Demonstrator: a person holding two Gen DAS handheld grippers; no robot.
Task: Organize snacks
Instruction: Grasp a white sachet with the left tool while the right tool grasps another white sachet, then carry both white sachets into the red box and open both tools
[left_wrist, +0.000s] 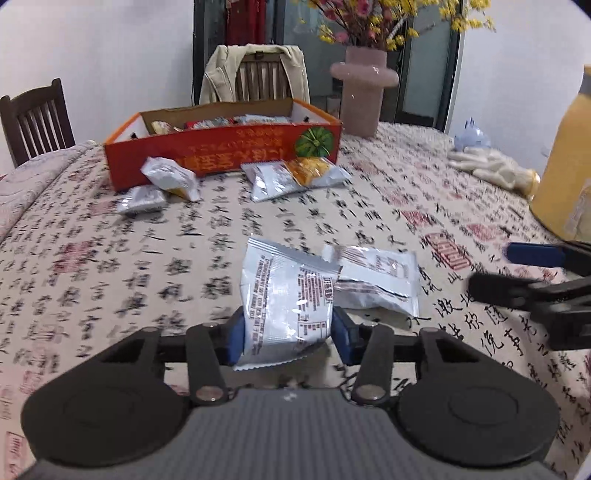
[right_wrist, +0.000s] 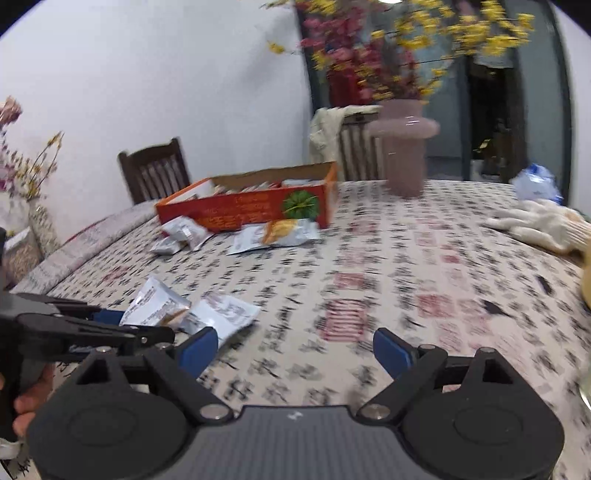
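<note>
My left gripper (left_wrist: 289, 334) is shut on a silver snack packet (left_wrist: 286, 295) and holds it just above the table; it also shows in the right wrist view (right_wrist: 155, 306). A second silver packet (left_wrist: 376, 278) lies right behind it on the cloth. My right gripper (right_wrist: 295, 350) is open and empty, and it enters the left wrist view at the right (left_wrist: 517, 273). The red cardboard box (left_wrist: 221, 147) with several snacks inside stands at the far side. More packets (left_wrist: 170, 179) (left_wrist: 291, 175) lie in front of it.
The table has a calligraphy-print cloth (left_wrist: 110, 258). A pink vase (left_wrist: 364, 96) with flowers stands behind the box. White gloves (left_wrist: 491, 166) and a yellow container (left_wrist: 569, 162) are at the right. Wooden chairs (left_wrist: 35, 118) stand at the far edge.
</note>
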